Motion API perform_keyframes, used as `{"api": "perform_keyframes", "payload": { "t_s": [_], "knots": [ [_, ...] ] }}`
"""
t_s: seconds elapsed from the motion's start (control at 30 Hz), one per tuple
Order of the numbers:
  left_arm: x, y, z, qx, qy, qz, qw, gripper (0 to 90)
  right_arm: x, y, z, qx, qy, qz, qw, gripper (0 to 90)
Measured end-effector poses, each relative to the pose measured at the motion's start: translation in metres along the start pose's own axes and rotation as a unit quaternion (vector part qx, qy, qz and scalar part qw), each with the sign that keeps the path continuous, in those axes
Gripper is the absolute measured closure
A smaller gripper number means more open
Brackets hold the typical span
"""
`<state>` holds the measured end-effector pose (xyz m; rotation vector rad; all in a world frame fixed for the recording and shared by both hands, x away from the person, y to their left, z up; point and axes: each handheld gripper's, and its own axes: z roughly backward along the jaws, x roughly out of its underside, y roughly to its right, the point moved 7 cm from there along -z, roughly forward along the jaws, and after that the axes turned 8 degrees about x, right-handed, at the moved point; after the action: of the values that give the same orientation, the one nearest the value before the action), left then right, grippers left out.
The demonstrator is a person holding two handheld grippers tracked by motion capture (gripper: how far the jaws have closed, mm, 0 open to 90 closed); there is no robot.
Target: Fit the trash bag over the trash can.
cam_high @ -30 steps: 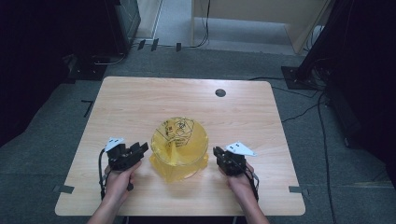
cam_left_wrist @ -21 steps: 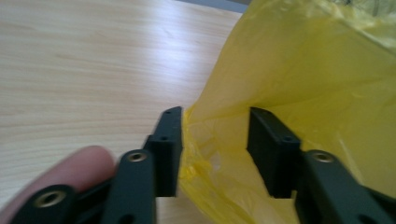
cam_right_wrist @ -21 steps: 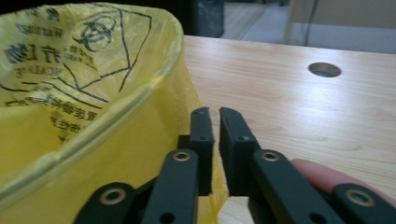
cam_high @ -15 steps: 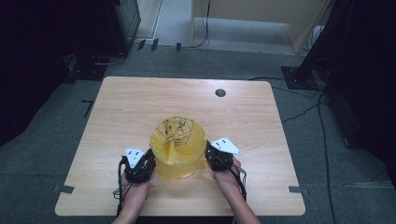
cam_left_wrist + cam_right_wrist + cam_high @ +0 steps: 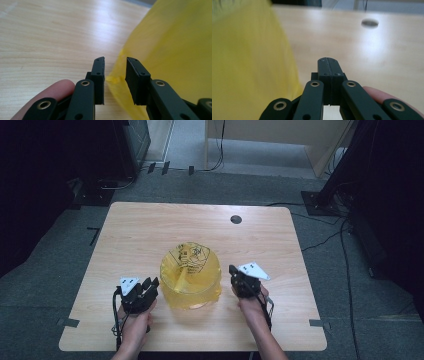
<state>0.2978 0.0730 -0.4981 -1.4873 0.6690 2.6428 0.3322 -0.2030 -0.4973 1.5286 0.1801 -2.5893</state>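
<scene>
Both hands have pulled back from where they were half a second ago, when they crowded the near side of the yellow bag; now they sit out at its flanks, low on the near half of the table. The left gripper is just beside the bag's left edge, and its jaws have just been opening: in the left gripper view there is a narrow gap, and a small crumpled tip of the yellow film pokes into that gap without either pad pressing on it. So that looks like a pinch just let go, or one that slipped. The right gripper is on the other side, its jaws tight together with nothing between them; in the right gripper view the bag is a blurred yellow mass off to the left, beside the jaws and not in them. The bag itself stands puffed up in the middle of the table, its printed side facing away, with a flatter skirt of film spread toward the person. My read: neither side has a hold right now, so whatever handling is meant for the bag needs a fresh grab, most readily at the left, where the film lies already between the pads.
</scene>
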Motion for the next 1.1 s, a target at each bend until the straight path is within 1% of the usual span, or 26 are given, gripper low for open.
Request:
{"api": "perform_keyframes", "payload": {
  "t_s": [0.03, 0.07, 0.13, 0.17, 0.23, 0.27, 0.33, 0.37, 0.4, 0.43, 0.47, 0.53, 0.6, 0.63, 0.7, 0.73, 0.77, 0.8, 0.83, 0.87, 0.9, 0.93, 0.97, 1.0, 1.03, 1.1],
  "knots": [
    [-0.001, 0.007, 0.003, 0.001, 0.007, 0.002, 1.0, 68.3, -0.011, 0.001, -0.002, -0.002, 0.013, -0.01, 0.9999, 90.0],
    [0.0, 0.014, 0.004, 0.002, 0.01, -0.003, 0.9999, 68.1, -0.022, -0.002, -0.004, -0.01, 0.027, -0.016, 0.9995, 90.0],
    [0.003, 0.027, 0.004, -0.004, 0.017, -0.017, 0.9997, 66.3, -0.039, -0.01, -0.011, -0.024, 0.043, -0.014, 0.9987, 90.0],
    [0.004, 0.03, 0.003, -0.013, 0.021, -0.018, 0.9995, 67.3, -0.046, -0.017, -0.016, -0.034, 0.049, -0.005, 0.9982, 90.0],
    [0.005, 0.033, 0.001, -0.025, 0.026, -0.017, 0.9992, 70.4, -0.049, -0.025, -0.021, -0.046, 0.051, 0.006, 0.9976, 90.0],
    [0.005, 0.032, 0.0, -0.031, 0.031, -0.02, 0.9988, 72.2, -0.049, -0.026, -0.022, -0.053, 0.048, -0.004, 0.9975, 90.0],
    [0.006, 0.032, -0.004, -0.031, 0.027, -0.029, 0.9987, 77.2, -0.044, -0.028, -0.021, -0.089, 0.037, -0.026, 0.995, 90.0],
    [0.007, 0.031, -0.007, -0.028, 0.023, -0.032, 0.9988, 81.5, -0.038, -0.029, -0.02, -0.102, 0.03, -0.026, 0.994, 90.0],
    [0.008, 0.03, -0.01, -0.027, 0.02, -0.036, 0.9988, 85.9, -0.032, -0.032, -0.02, -0.097, 0.024, -0.014, 0.9949, 90.0],
    [0.009, 0.028, -0.012, -0.038, 0.02, -0.043, 0.9982, 90.0, -0.024, -0.035, -0.019, -0.082, 0.022, 0.005, 0.9964, 90.0],
    [0.009, 0.025, -0.013, -0.041, 0.025, -0.044, 0.9979, 90.0, -0.018, -0.037, -0.016, -0.079, 0.017, 0.011, 0.9967, 90.0],
    [0.009, 0.017, -0.018, -0.034, 0.022, -0.05, 0.9979, 90.0, -0.006, -0.039, -0.011, -0.083, 0.006, 0.006, 0.9965, 90.0],
    [0.012, 0.011, -0.023, -0.03, 0.006, -0.059, 0.9978, 90.0, 0.007, -0.043, -0.004, -0.09, -0.006, 0.008, 0.9959, 90.0],
    [0.014, 0.008, -0.027, -0.028, -0.003, -0.071, 0.9971, 90.0, 0.014, -0.045, -0.001, -0.089, -0.012, 0.015, 0.9958, 90.0],
    [0.019, 0.002, -0.034, -0.012, -0.029, -0.08, 0.9963, 90.0, 0.027, -0.048, 0.005, -0.087, -0.025, 0.028, 0.9955, 90.0],
    [0.02, -0.002, -0.037, -0.008, -0.037, -0.092, 0.995, 87.4, 0.033, -0.048, 0.007, -0.092, -0.033, 0.03, 0.9947, 90.0],
    [0.02, -0.006, -0.037, -0.006, -0.043, -0.098, 0.9942, 78.9, 0.038, -0.048, 0.009, -0.1, -0.046, 0.034, 0.9933, 90.0],
    [0.019, -0.009, -0.034, 0.001, -0.046, -0.089, 0.9949, 72.7, 0.041, -0.046, 0.011, -0.1, -0.051, 0.04, 0.9929, 90.0],
    [0.017, -0.013, -0.027, 0.009, -0.042, -0.072, 0.9965, 70.4, 0.039, -0.041, 0.013, -0.09, -0.045, 0.041, 0.994, 90.0],
    [0.015, -0.014, -0.022, 0.008, -0.037, -0.065, 0.9972, 69.2, 0.032, -0.033, 0.014, -0.081, -0.033, 0.033, 0.9957, 90.0],
    [0.01, -0.013, -0.011, 0.007, -0.018, -0.057, 0.9982, 68.2, 0.026, -0.027, 0.014, -0.077, -0.026, 0.022, 0.9965, 90.0],
    [0.007, -0.009, -0.001, 0.005, -0.006, -0.056, 0.9984, 67.7, 0.015, -0.02, 0.013, -0.069, -0.012, 0.007, 0.9975, 90.0],
    [0.005, -0.004, 0.008, 0.0, 0.007, -0.061, 0.9981, 67.3, 0.007, -0.016, 0.012, -0.067, -0.002, 0.002, 0.9977, 90.0],
    [0.004, 0.003, 0.014, 0.002, 0.018, -0.066, 0.9976, 66.7, -0.002, -0.015, 0.01, -0.068, 0.011, -0.001, 0.9976, 90.0],
    [0.003, 0.009, 0.019, 0.004, 0.025, -0.07, 0.9973, 65.7, -0.011, -0.016, 0.008, -0.069, 0.025, 0.0, 0.9973, 90.0],
    [0.004, 0.02, 0.021, 0.006, 0.027, -0.069, 0.9972, 63.3, -0.026, -0.023, 0.004, -0.074, 0.048, 0.003, 0.9961, 90.0]
  ]
}}
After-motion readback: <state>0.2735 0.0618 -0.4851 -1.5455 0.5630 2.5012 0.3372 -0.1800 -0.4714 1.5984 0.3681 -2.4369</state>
